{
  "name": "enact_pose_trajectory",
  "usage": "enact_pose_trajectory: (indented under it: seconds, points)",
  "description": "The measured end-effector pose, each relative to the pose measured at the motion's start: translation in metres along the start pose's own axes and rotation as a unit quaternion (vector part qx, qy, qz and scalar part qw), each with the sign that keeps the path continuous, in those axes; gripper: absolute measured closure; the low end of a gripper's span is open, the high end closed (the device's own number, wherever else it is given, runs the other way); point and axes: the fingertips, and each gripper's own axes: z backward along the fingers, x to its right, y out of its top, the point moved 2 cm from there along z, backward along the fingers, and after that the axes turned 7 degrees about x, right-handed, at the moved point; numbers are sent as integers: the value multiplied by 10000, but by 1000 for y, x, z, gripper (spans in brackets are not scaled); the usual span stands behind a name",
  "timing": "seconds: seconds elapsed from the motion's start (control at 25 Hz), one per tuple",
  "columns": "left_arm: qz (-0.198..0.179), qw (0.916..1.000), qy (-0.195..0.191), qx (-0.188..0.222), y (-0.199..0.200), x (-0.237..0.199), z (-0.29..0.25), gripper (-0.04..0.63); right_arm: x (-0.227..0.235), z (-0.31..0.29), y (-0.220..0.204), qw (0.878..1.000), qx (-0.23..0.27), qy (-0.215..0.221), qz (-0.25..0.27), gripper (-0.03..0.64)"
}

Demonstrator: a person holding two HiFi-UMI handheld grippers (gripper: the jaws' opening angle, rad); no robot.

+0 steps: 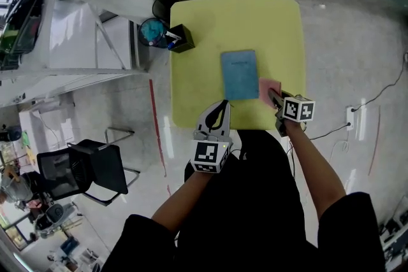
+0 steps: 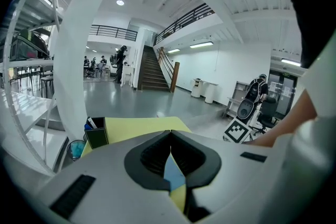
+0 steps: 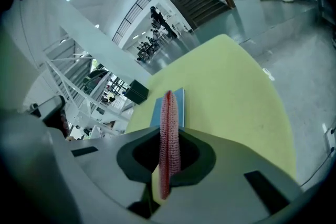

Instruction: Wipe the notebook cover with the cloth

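Observation:
A blue notebook [image 1: 240, 74] lies flat near the front middle of the yellow table [image 1: 210, 28]. A pink cloth [image 1: 269, 90] rests at the notebook's right edge, and my right gripper [image 1: 275, 99] is shut on it. In the right gripper view the cloth [image 3: 169, 140] stands edge-on between the closed jaws, with the notebook [image 3: 167, 105] just beyond. My left gripper [image 1: 220, 109] hovers at the table's front edge, left of the notebook, shut with nothing held. In the left gripper view a sliver of the notebook [image 2: 174, 174] shows past the closed jaws.
A black pen holder [image 1: 180, 38] stands at the table's far left corner, also seen as the holder [image 2: 96, 132] in the left gripper view. A teal bin [image 1: 153, 32] sits on the floor beside it. A black chair [image 1: 86, 167] stands at the left.

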Motion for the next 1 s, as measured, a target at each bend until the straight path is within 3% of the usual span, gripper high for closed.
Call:
enact_pose_trajectory:
  seconds: [0.24, 0.44, 0.6, 0.84, 1.0]
  points:
    - [-159, 9991, -360, 159, 0, 16, 55, 581, -69, 74, -7, 9950, 941, 94, 311, 580]
    - [-228, 9979, -438, 429, 0, 31, 127, 581, -137, 138, -44, 9852, 1625, -55, 546, 580]
    - [-872, 9901, -543, 957, 13, 52, 206, 581, -202, 183, -99, 9752, 1973, -269, 964, 580]
    - [-310, 9908, -479, 1228, 7, 63, 295, 581, -301, 240, -159, 9631, 2178, -115, 1576, 580]
    - [-355, 9877, -470, 1452, 14, 75, 339, 581, -346, 273, -182, 9562, 2311, 132, 1789, 580]
